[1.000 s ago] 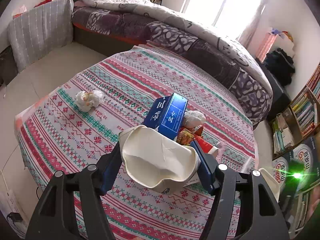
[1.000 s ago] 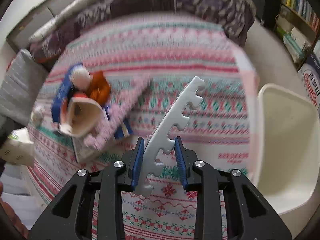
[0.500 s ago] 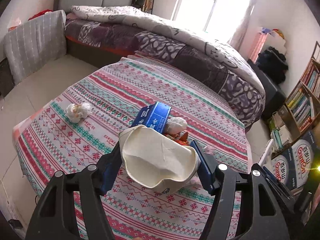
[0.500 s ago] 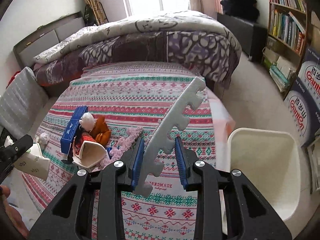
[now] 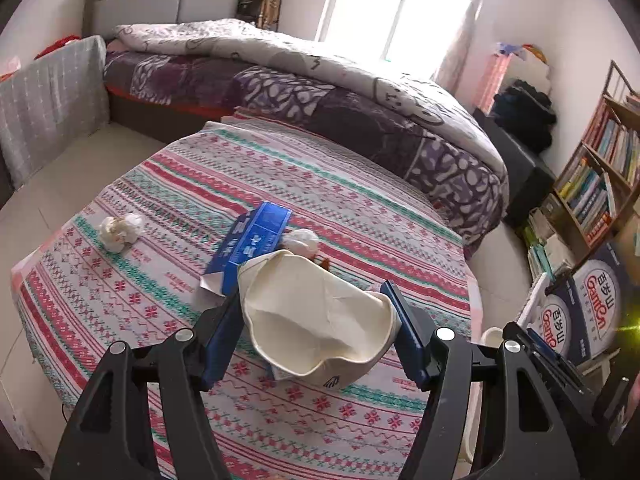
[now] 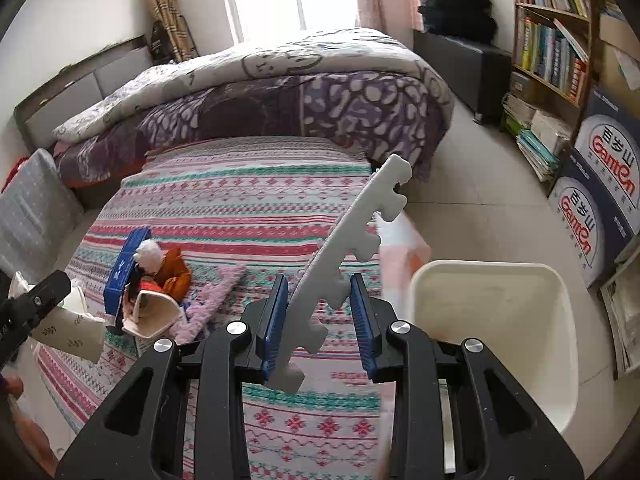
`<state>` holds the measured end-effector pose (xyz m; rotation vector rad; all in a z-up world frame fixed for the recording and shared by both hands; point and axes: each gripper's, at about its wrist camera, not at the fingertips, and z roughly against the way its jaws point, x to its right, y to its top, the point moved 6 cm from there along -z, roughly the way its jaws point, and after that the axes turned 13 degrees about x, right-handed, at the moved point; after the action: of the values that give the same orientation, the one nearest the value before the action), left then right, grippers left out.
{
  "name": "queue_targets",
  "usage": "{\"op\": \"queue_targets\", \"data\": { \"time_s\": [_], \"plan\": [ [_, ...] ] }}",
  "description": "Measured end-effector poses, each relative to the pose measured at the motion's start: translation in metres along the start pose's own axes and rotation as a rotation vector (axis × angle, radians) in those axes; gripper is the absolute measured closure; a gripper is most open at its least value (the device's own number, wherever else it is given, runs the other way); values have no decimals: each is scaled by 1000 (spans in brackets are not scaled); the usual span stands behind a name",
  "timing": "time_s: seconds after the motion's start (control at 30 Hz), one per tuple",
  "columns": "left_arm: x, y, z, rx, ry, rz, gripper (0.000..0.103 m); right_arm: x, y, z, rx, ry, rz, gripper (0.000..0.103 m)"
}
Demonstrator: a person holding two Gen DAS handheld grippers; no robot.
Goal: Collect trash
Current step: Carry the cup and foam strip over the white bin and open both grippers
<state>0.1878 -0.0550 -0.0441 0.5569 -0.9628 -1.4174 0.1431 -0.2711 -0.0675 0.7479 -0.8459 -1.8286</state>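
Observation:
My left gripper is shut on a crushed white paper cup, held above the patterned tablecloth. My right gripper is shut on a grey foam puzzle-edge strip, held above the table's right side. The white trash bin stands on the floor just right of that gripper. On the table lie a blue box, a white wad, an orange wrapper, another paper cup, a pink knitted strip and a crumpled tissue ball.
A bed with a purple patterned duvet lies behind the table. A bookshelf and Ganten boxes stand at the right. A grey cushion leans at the left. Tiled floor surrounds the table.
Both grippers have risen and pulled back from the table with their loads. The right view now shows the bin closer beside the foam strip. The trash pile stays put.

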Motion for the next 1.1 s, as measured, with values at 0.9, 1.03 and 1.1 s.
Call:
{"op": "queue_targets", "data": {
  "time_s": [0.9,1.03,1.1],
  "plan": [
    [118,-34,4,-1,-211,-183,37,148,-5,25,-40,-252,-260,68],
    [137,-43,3,-16,-247,-209,37,167,-9,31,-39,-288,-285,53],
    [147,-49,2,-27,-268,-222,37,177,-10,35,-33,-302,-297,48]
  ]
}}
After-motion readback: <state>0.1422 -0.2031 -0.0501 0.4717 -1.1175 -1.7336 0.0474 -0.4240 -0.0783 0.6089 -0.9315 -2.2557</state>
